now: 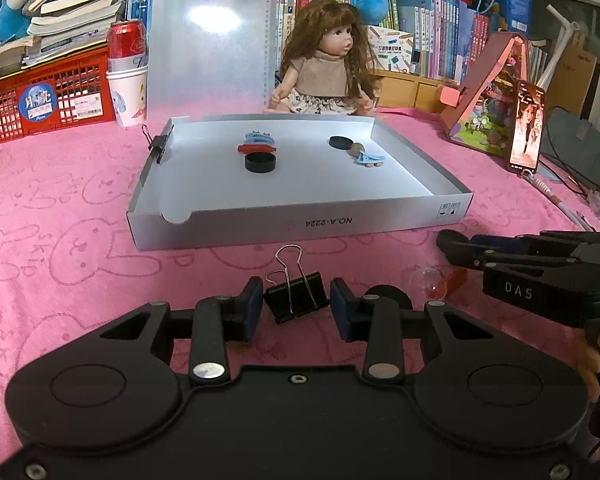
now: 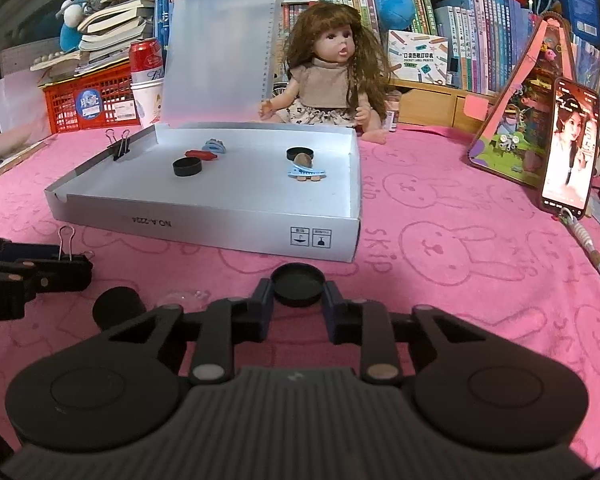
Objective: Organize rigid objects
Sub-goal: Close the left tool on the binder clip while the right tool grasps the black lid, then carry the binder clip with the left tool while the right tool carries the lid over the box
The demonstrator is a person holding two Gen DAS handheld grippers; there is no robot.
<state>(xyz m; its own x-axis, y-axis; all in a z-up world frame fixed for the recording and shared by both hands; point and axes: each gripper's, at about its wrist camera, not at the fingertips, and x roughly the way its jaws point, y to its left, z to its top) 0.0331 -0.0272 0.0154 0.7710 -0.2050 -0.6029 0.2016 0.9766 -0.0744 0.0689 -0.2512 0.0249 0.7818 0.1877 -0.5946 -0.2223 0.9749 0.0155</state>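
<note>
Biggest risk here: the round black plastic cap [image 2: 298, 284] is shallow and slick, so if the right claw [image 2: 298, 300] only has its rim, it could pop out on the way to the white shallow cardboard box [image 2: 220, 224]. That claw is pinching the cap from both sides, right on the pink bench cloth [image 2: 460, 280]. The left claw [image 1: 292, 306] sits part-spread around the black metal binder clip [image 1: 294, 298], small gaps showing, so not gripping; closing off-centre could skid the clip.

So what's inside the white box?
Inside the white box: two black caps, a red piece, a blue toy, a blue clip and a brown ball. What's beneath them is hidden.
</note>
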